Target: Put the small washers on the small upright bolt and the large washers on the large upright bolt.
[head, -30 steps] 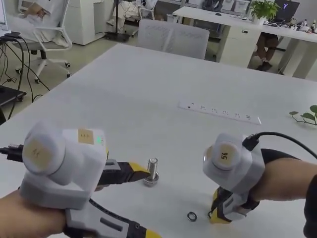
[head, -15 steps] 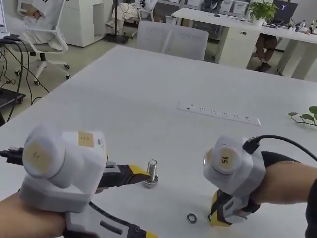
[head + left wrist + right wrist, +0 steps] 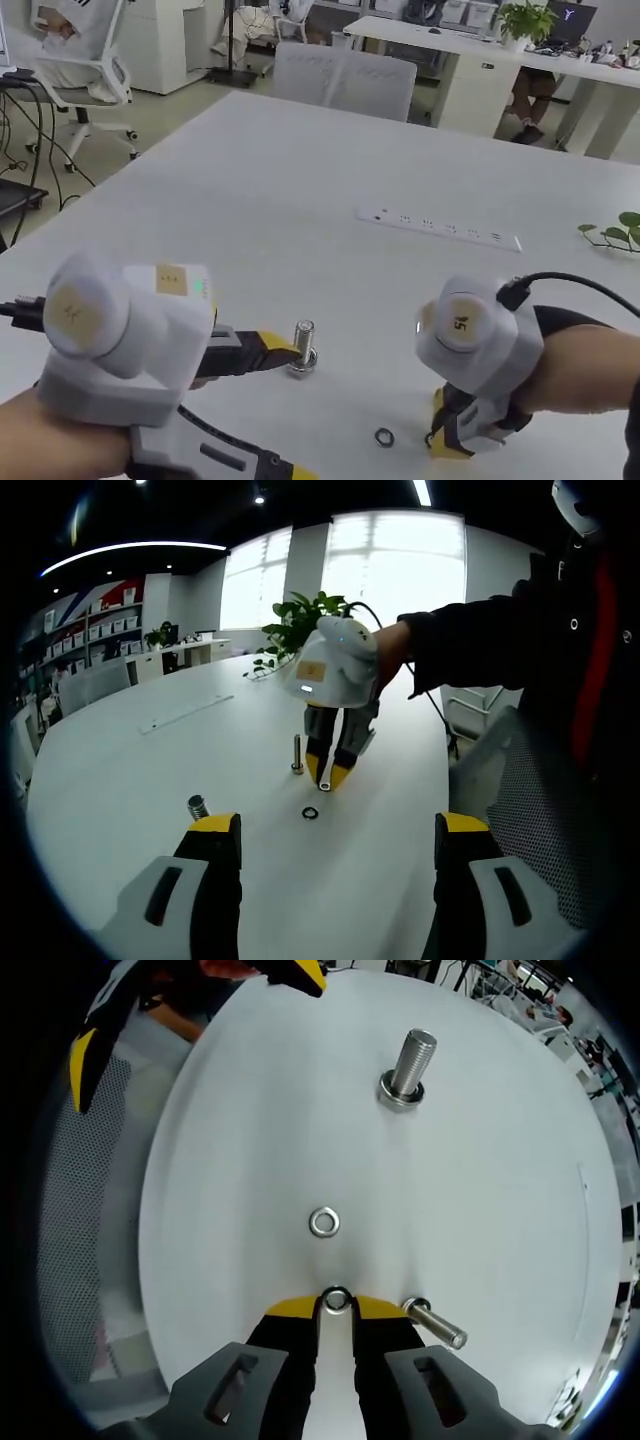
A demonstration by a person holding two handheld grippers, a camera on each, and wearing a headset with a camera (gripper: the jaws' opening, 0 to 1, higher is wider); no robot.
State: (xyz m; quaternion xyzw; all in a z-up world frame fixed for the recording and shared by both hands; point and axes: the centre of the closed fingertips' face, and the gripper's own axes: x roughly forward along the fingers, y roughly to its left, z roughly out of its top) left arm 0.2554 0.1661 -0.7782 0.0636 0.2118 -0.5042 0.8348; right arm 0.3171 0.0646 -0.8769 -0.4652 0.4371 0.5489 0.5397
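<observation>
Two upright bolts on the desk (image 3: 300, 180) — large bolt (image 3: 410, 1065), small bolt (image 3: 435, 1325). Two washers: loose washer (image 3: 324, 1223), second washer (image 3: 337, 1299) pinched by right tool (image 3: 337, 1308); left tool (image 3: 337, 825) gapes wide.

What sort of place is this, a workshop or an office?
Most likely an open office: a long white table with a power strip, office chairs beside it, and a potted plant on a desk behind.
</observation>
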